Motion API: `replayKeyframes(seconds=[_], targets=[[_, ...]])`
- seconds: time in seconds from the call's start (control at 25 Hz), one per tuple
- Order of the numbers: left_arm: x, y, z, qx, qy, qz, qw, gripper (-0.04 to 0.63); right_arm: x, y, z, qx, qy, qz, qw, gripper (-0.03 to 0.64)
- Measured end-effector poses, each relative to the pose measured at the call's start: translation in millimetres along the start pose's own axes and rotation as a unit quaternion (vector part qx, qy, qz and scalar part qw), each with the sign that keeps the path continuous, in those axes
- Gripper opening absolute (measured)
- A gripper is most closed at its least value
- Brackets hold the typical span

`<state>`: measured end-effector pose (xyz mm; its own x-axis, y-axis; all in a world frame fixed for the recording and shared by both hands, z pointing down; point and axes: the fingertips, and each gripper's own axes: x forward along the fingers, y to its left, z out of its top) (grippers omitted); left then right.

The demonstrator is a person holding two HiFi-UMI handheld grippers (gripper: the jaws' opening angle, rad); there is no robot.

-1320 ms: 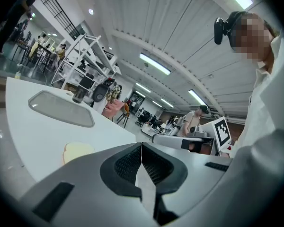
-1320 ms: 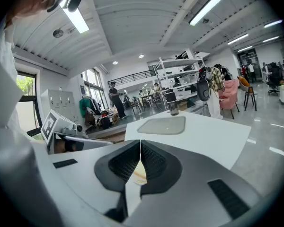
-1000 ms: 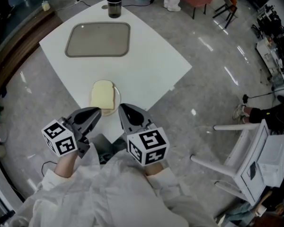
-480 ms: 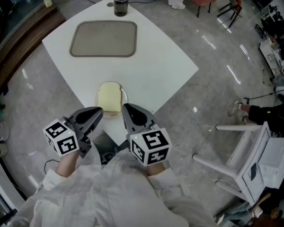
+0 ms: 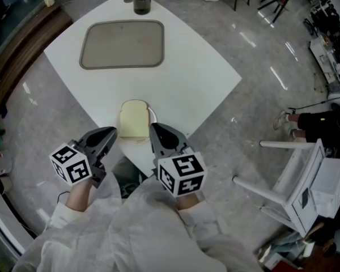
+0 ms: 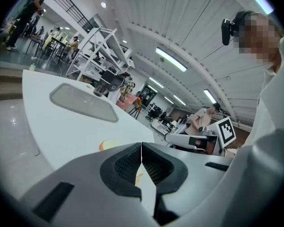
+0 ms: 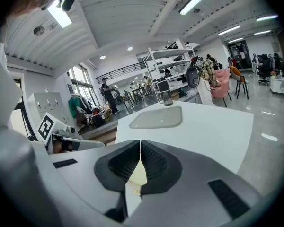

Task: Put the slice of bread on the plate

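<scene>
On the left gripper [image 6: 141,148] the fingers were pressed together with nothing between them; the right gripper [image 7: 140,145] was the same. Just beyond both tips, a pale square slice of bread [image 5: 134,119] lay on a small round white plate [image 5: 153,114] at the near corner of the white desk [image 5: 184,78].

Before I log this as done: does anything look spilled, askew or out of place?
Nothing looks spilled or damaged. The slice of bread lies flat on the plate, hiding most of it. One small thing: the plate sits close to the table's near corner.
</scene>
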<state>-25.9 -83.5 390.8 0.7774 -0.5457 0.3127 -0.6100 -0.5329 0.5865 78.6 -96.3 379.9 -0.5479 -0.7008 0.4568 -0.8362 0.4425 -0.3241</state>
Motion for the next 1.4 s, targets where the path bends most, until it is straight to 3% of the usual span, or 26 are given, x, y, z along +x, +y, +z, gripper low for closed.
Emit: replayKeyframes(seconds=[0.68, 0.96, 1.12, 1.24, 1.4], targets=[[11.2, 53.7, -18.6, -0.027, 0.055, 0.019, 0.9979, 0.011, 37.7, -9.2, -24.1, 0.012, 0.052, -0.027, 0.998, 0.015], [19.8, 74.4, -34.8, -0.026, 0.092, 0.042, 0.9945, 0.013, 54.0, -16.9, -48.1, 0.026, 0.100, -0.023, 0.994, 0.017], [22.5, 87.5, -43.2, -0.034, 0.106, 0.052, 0.9924, 0.016, 60.4, -25.8, -57.5, 0.030, 0.108, -0.049, 0.992, 0.017], [32.5, 97.8, -48.5, -0.036, 0.117, 0.064, 0.9904, 0.068, 63.3, -42.5, -64.6, 0.036, 0.112, -0.066, 0.991, 0.017], [35.0, 102.1, -52.7, -0.039, 0.130, 0.073, 0.9881, 0.087, 60.4, -53.9, -70.9, 0.044, 0.124, -0.079, 0.988, 0.018]])
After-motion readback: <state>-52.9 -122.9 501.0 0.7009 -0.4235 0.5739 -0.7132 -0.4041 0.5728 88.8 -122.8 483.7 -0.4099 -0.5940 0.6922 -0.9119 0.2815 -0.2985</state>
